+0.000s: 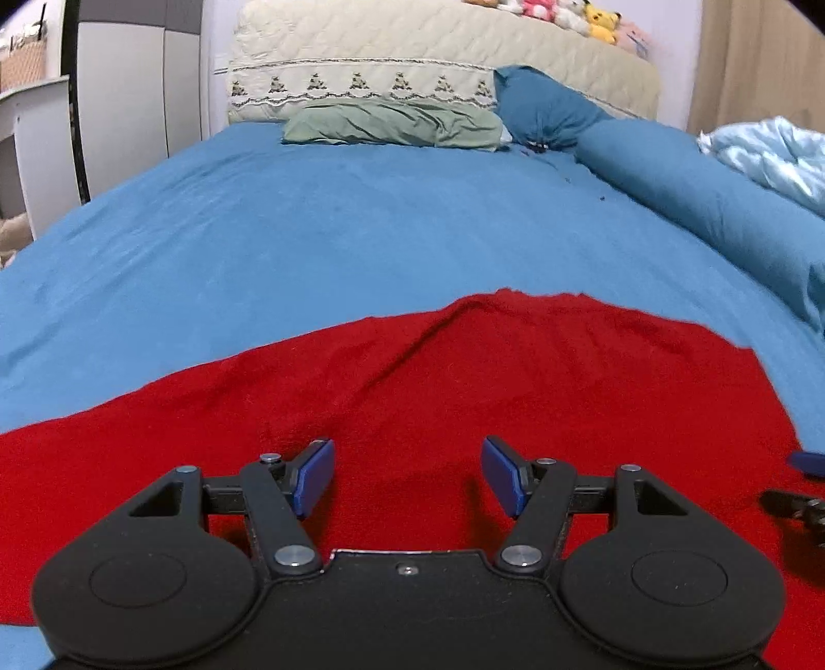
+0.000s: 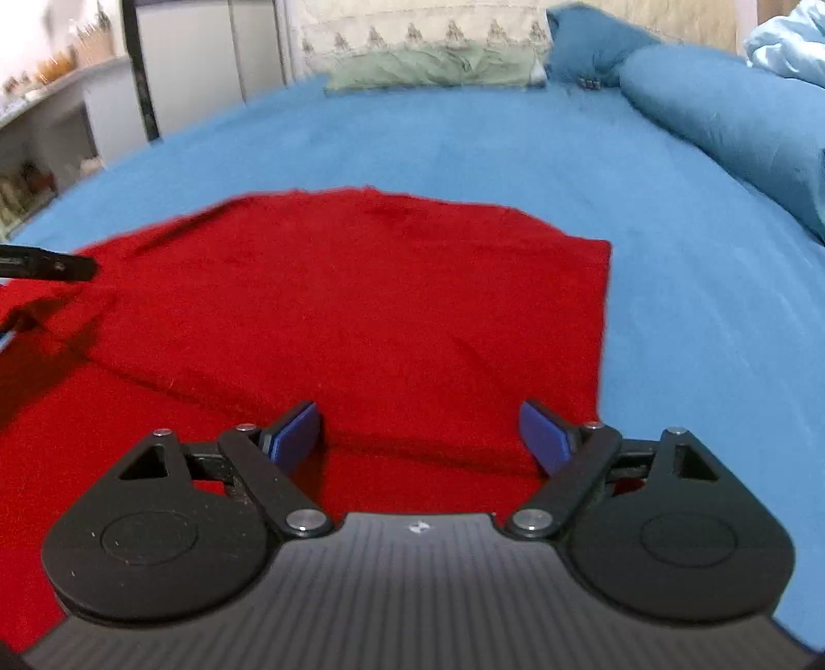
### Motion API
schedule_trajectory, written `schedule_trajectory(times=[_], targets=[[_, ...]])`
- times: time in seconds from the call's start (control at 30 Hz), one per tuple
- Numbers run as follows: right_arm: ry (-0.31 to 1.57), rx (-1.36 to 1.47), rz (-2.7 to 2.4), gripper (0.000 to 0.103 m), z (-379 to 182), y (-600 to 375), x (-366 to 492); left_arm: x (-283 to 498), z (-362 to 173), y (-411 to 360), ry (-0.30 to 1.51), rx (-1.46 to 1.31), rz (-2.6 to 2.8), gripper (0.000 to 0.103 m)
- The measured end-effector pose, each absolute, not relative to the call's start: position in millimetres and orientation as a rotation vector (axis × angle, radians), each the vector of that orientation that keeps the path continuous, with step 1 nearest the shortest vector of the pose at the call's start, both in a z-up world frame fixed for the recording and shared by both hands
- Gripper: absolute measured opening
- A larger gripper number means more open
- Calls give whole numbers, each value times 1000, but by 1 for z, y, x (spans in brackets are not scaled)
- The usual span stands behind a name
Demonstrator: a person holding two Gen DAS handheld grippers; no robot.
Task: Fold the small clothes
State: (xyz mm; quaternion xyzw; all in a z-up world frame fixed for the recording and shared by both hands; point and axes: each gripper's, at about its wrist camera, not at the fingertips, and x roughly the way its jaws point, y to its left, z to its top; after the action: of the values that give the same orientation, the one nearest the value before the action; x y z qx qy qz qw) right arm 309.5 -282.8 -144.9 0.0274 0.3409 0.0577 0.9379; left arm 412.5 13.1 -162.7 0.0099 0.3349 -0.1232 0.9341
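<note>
Both tongs [image 1: 407,476] [image 2: 420,438] gape over red garment [image 1: 464,381]; only right view shows its square corner [image 2: 606,245].

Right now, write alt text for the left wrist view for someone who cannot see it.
The open left gripper hangs low over a red garment spread on a blue bedsheet, its blue-padded jaws apart with nothing between them. Part of the right gripper shows at the right edge. A green pillow and plush toys sit at the head of the bed.

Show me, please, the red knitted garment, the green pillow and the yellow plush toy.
red knitted garment [image 2: 361,288], right wrist view, its flat middle.
green pillow [image 1: 392,121], left wrist view, middle of its front.
yellow plush toy [image 1: 600,23], left wrist view, its body.
</note>
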Motion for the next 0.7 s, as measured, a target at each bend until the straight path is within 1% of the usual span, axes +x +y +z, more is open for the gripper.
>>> schedule_trajectory(times=[0.1,0.17,0.27,0.33,0.47,0.57,0.7], targets=[[734,24,110,100,-137,-285,301,415,-169,17,694,32,-252,70],[720,41,135,100,-125,-283,305,421,-174,12,705,42,-252,70],[683,60,132,103,-108,-277,338,428,-184,9,730,55,-248,70],[714,87,114,103,-111,-278,372,429,-186,12,725,37,-247,70],[798,185,-23,102,-137,-307,431,430,-186,13,725,12,-245,70],[773,239,-53,102,-141,-321,441,430,-185,13,724,4,-242,70],[806,129,-55,103,-128,-303,438,424,-173,18,721,-14,-213,70]])
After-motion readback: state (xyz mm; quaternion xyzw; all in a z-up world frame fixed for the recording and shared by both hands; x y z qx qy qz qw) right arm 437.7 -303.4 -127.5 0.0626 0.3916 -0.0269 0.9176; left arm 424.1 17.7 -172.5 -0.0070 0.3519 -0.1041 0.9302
